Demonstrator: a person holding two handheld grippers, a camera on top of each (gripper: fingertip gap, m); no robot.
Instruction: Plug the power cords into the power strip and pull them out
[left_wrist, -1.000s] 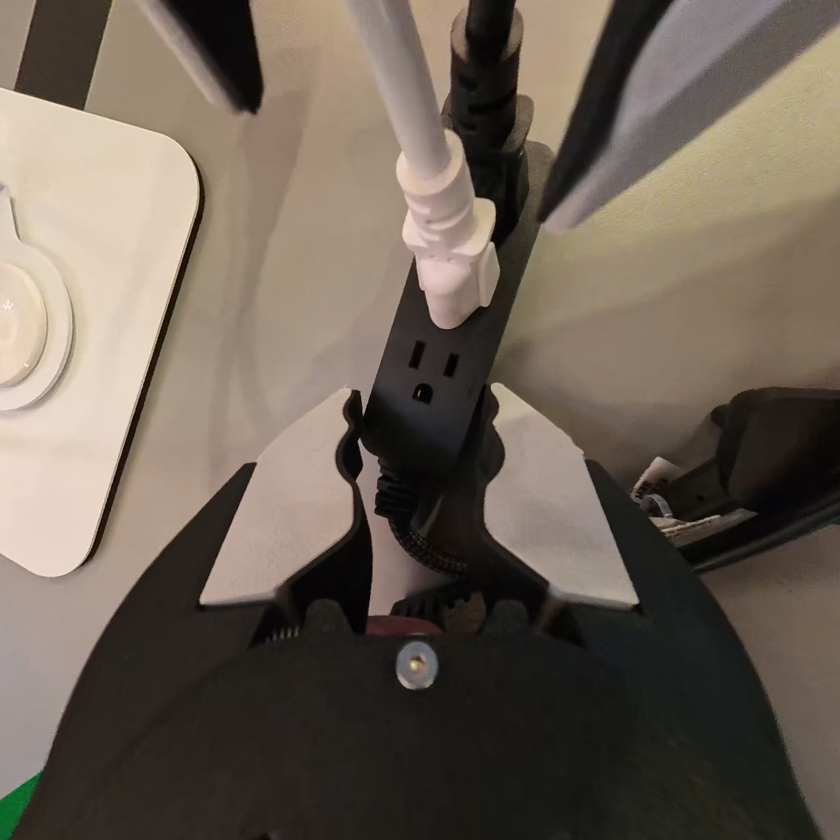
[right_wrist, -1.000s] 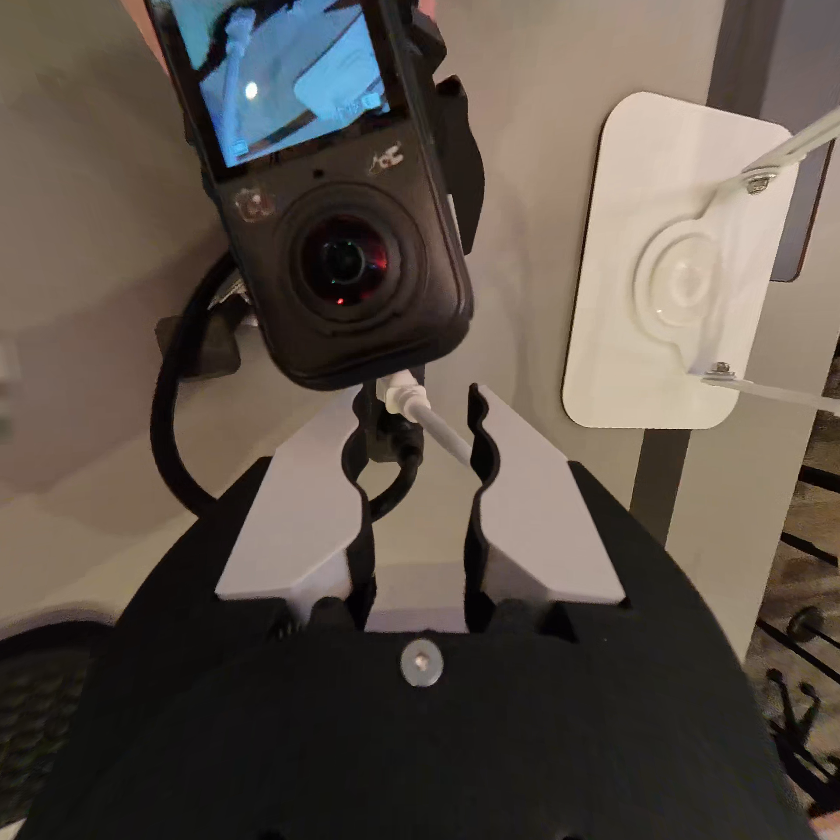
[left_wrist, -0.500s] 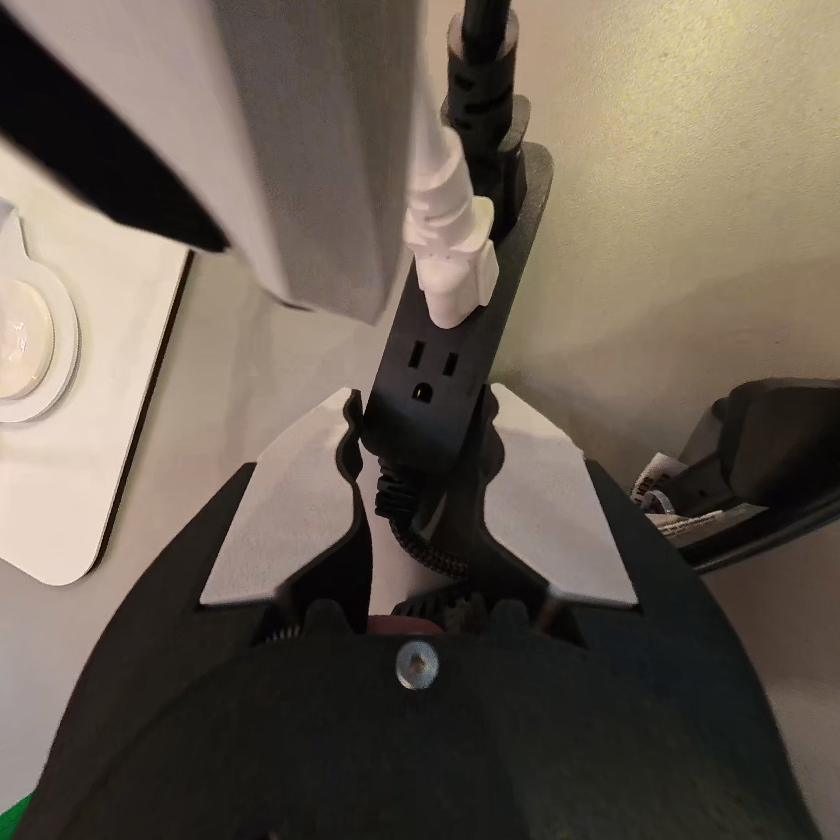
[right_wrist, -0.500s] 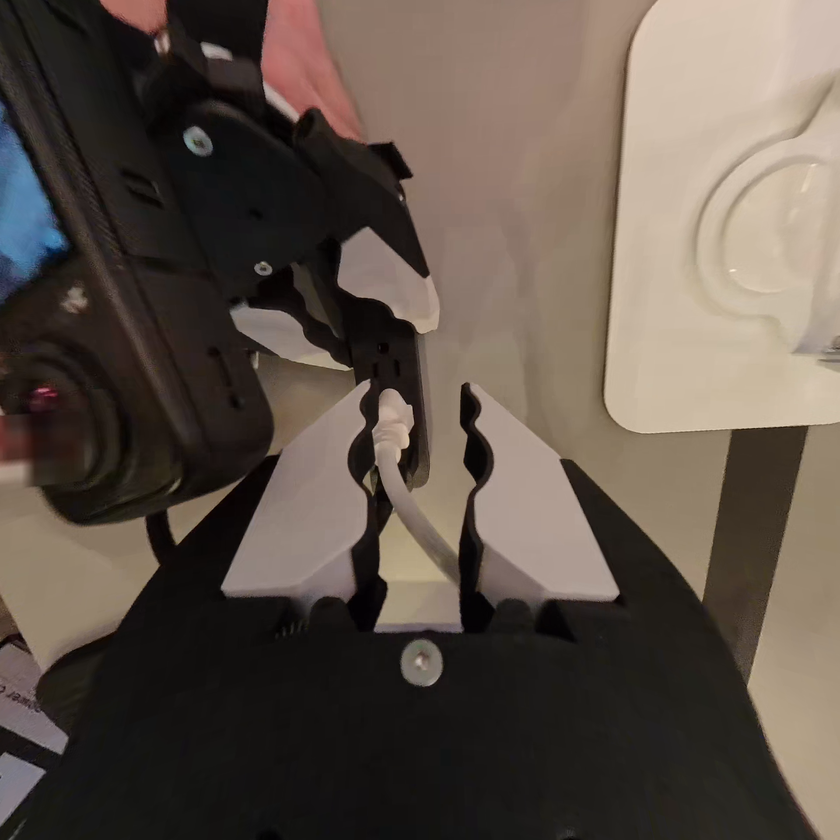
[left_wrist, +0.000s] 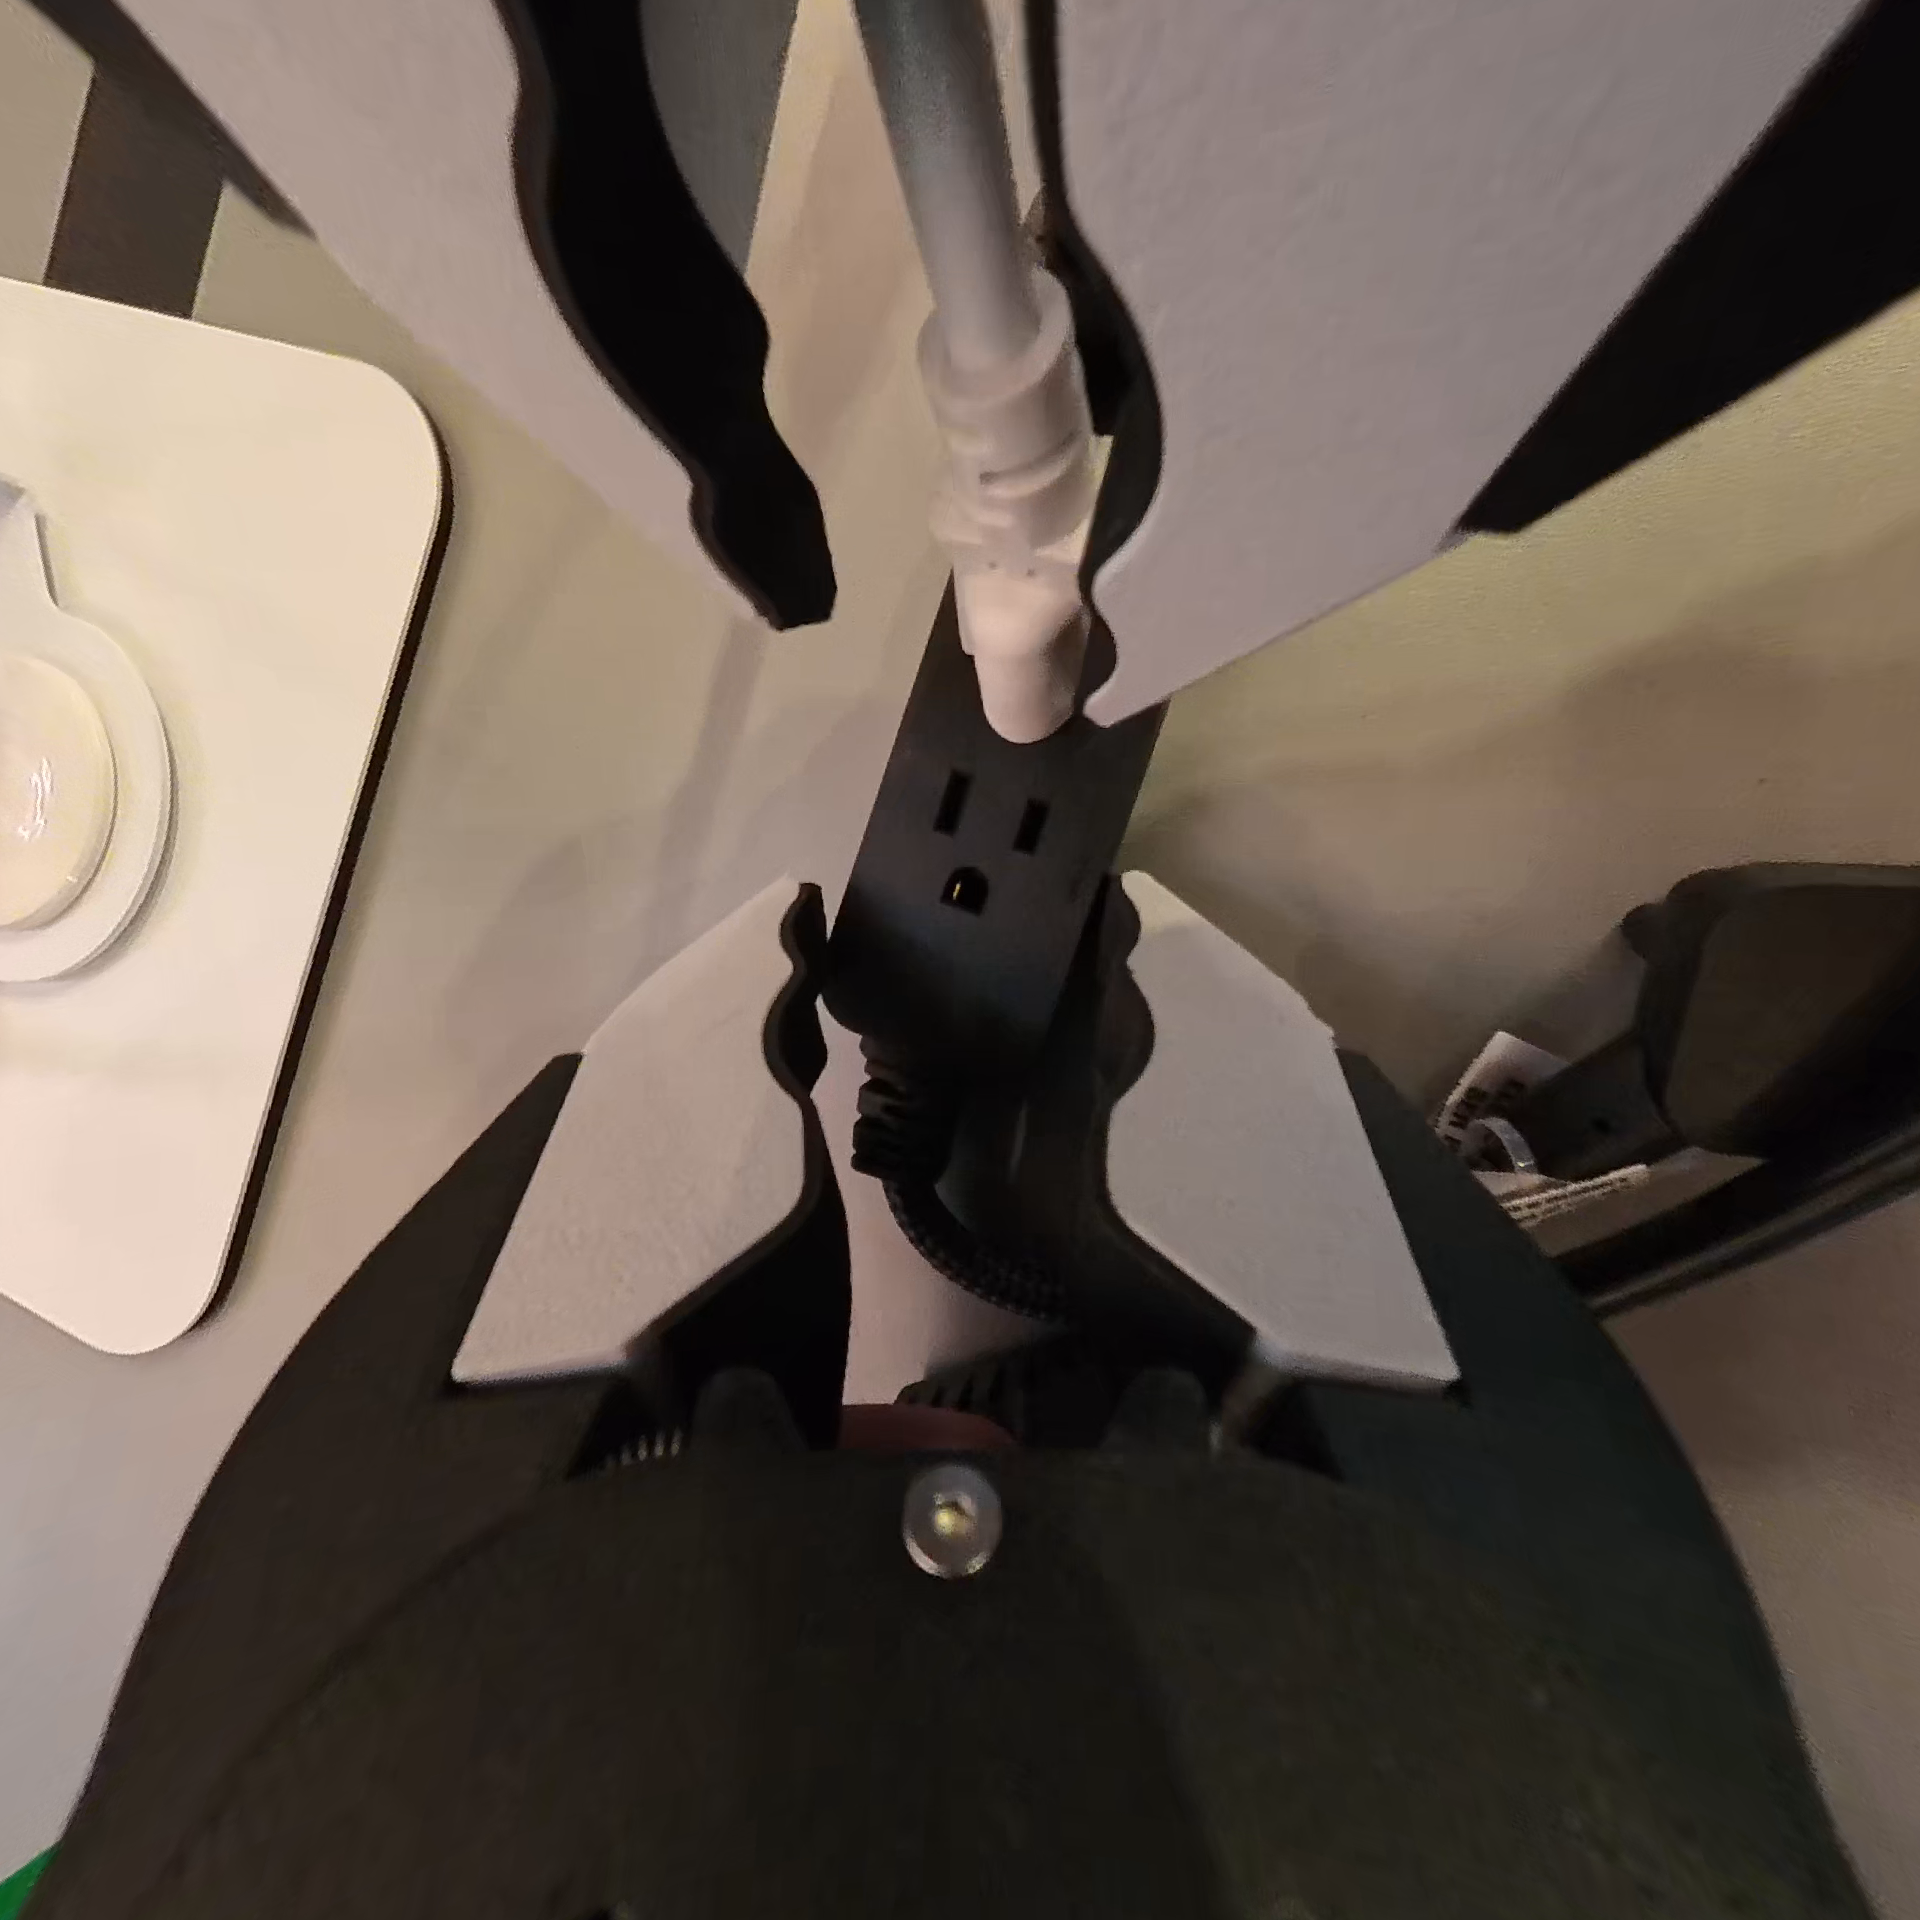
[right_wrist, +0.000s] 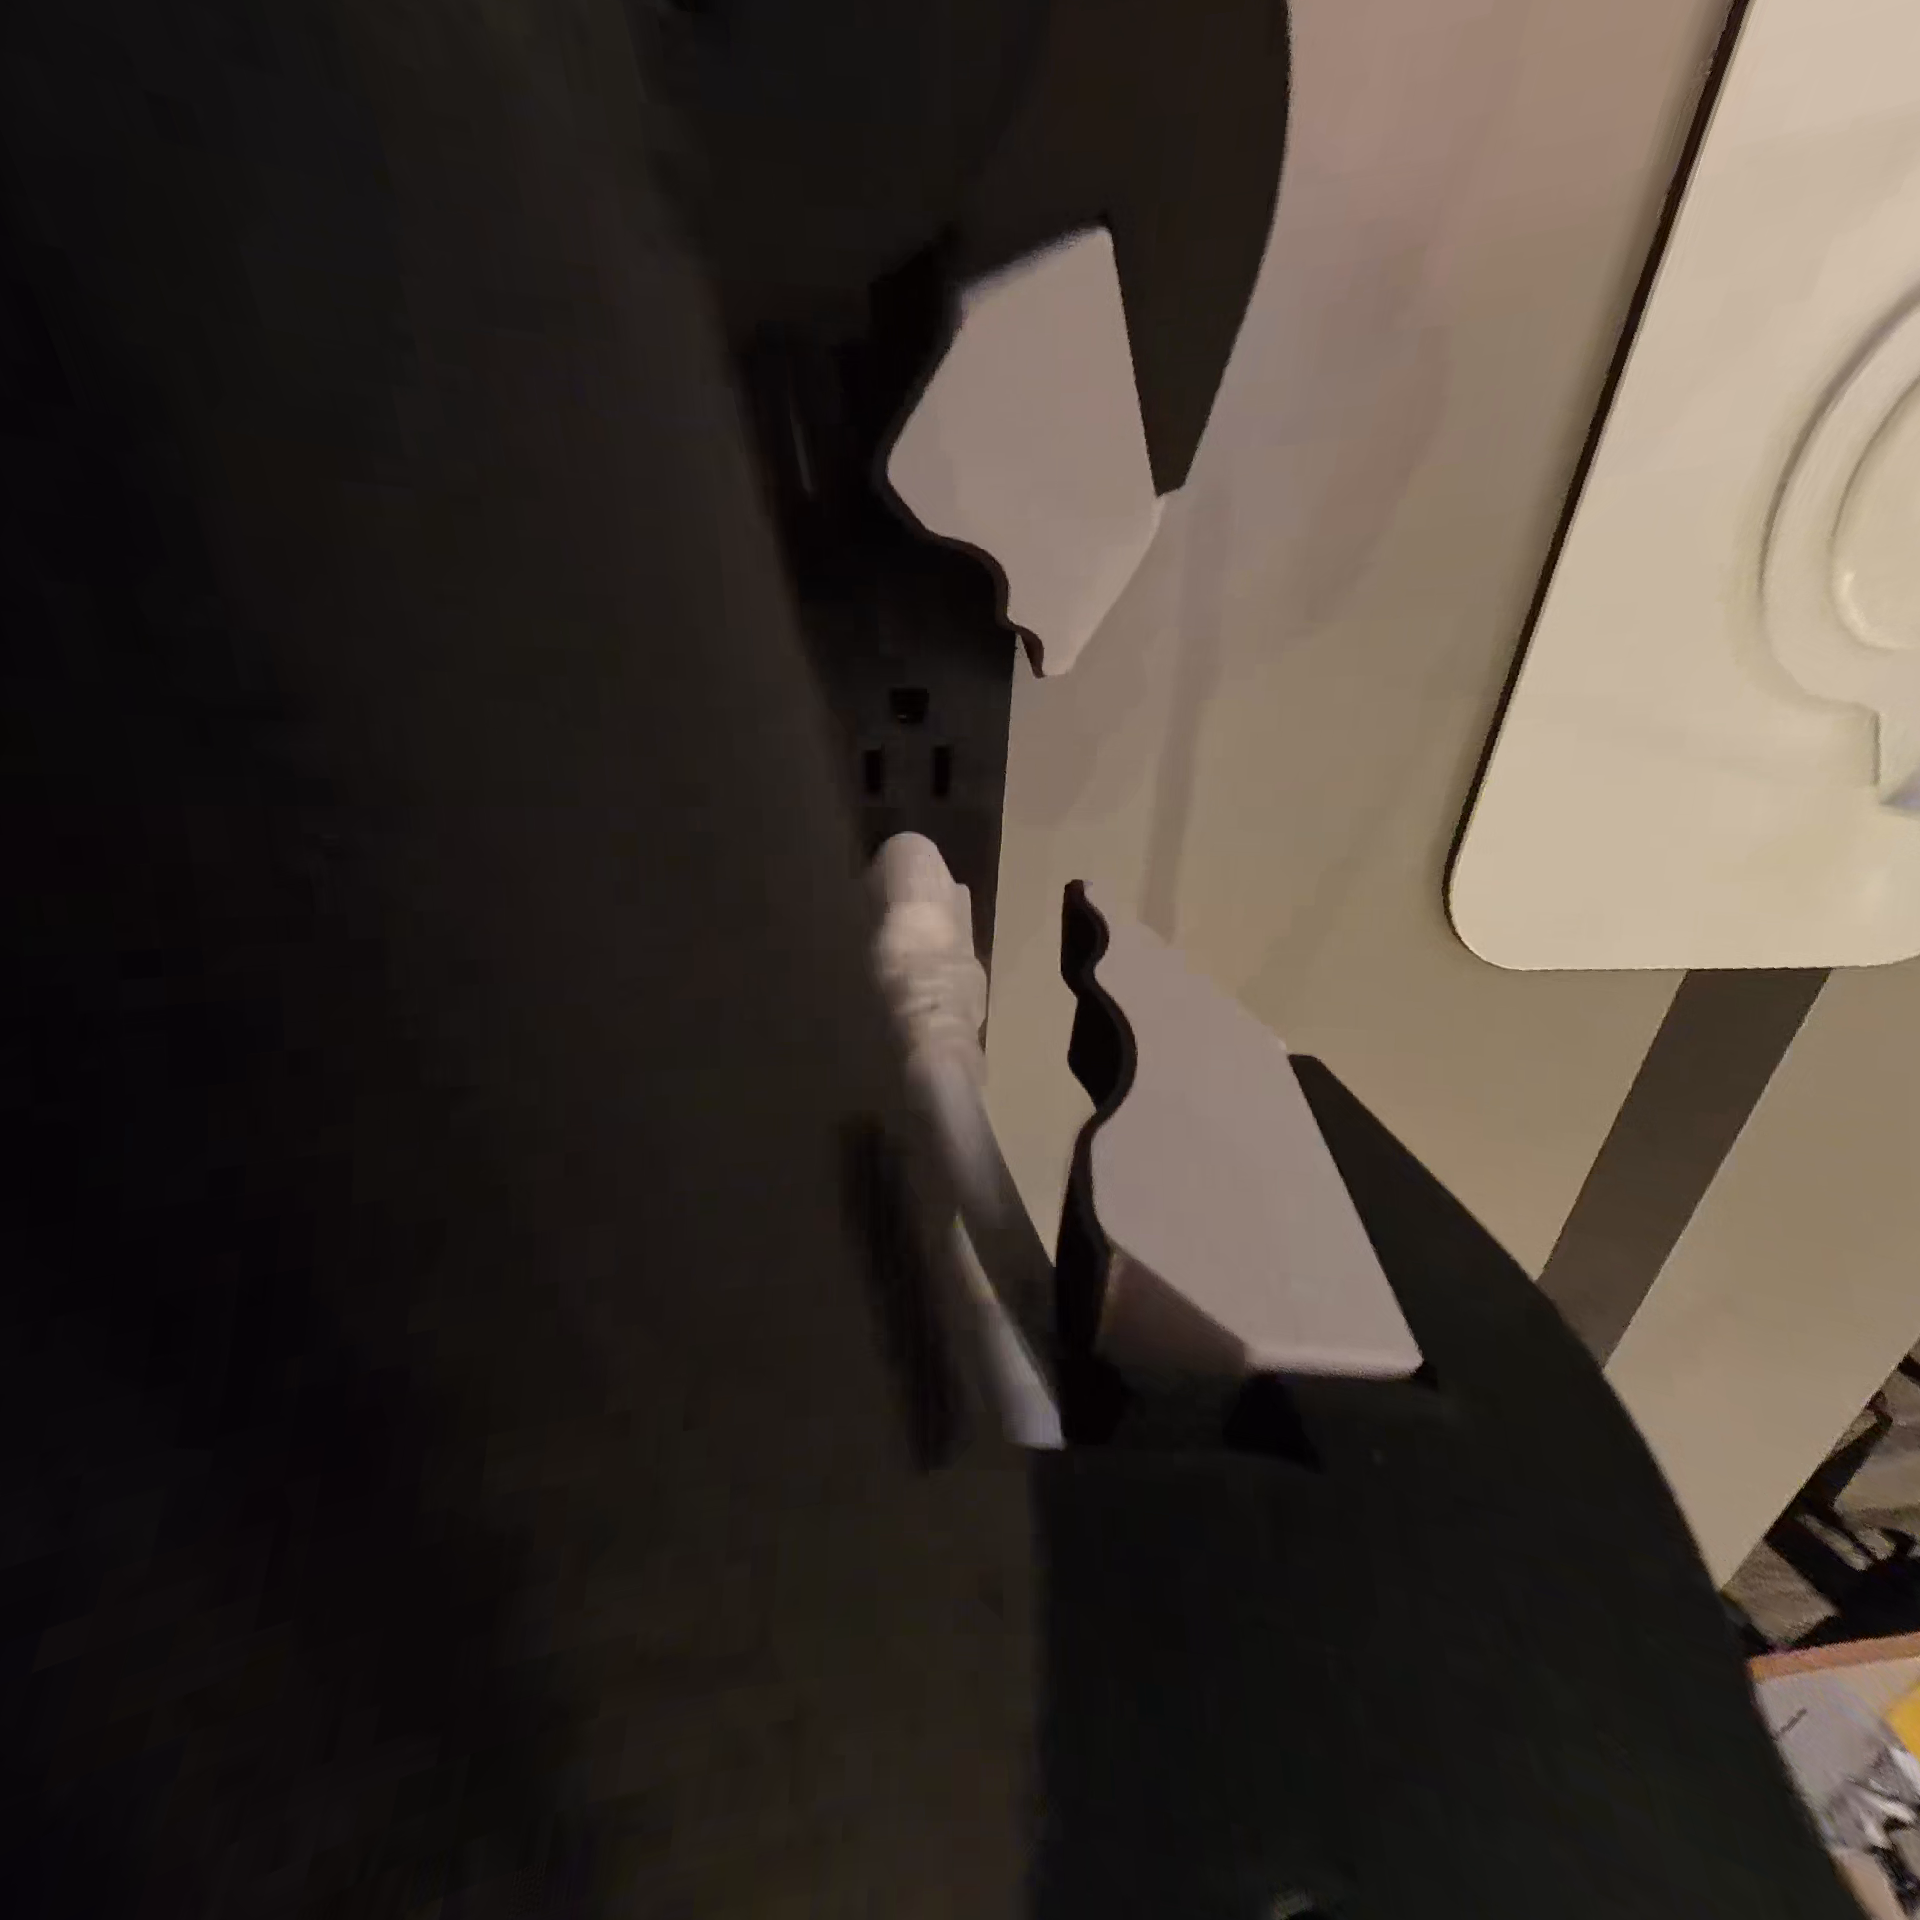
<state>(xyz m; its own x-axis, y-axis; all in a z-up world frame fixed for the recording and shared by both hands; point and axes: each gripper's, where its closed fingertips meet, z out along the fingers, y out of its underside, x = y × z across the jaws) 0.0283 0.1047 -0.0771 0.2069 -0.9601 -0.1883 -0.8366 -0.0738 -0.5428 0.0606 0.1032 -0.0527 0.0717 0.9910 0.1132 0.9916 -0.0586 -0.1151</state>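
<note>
Clearly the left gripper (left_wrist: 961, 914) is clenched on the near end of the black power strip (left_wrist: 997, 831), its two white-faced fingers (left_wrist: 675, 1122) pressing the strip's sides just below an empty outlet (left_wrist: 982, 836). From that held end the strip's braided black cord (left_wrist: 966, 1236) curls back between the fingers.

One socket farther along, the white plug (left_wrist: 1013, 603) is seated in the strip, and its white cord (left_wrist: 956, 187) runs up and away toward the top of the left wrist view. The right gripper (left_wrist: 940, 499) comes in from above with its fingers spread wide on either side of that plug — one finger lies close against the plug's right side, the other stands well apart on the left, so it is released and grips nothing.

The right wrist view is mostly blocked by a dark, blurred mass on its left; past it, the white plug (right_wrist: 920, 914) and the strip (right_wrist: 940, 748) show beside the one visible right finger (right_wrist: 1195, 1143), with the left gripper's finger (right_wrist: 1039, 478) beyond.

On the pale desk (left_wrist: 1455, 727) a white rounded panel (left_wrist: 260, 727) lies to the left of the strip, and a black object with labels (left_wrist: 1714, 1039) lies well to the right.
</note>
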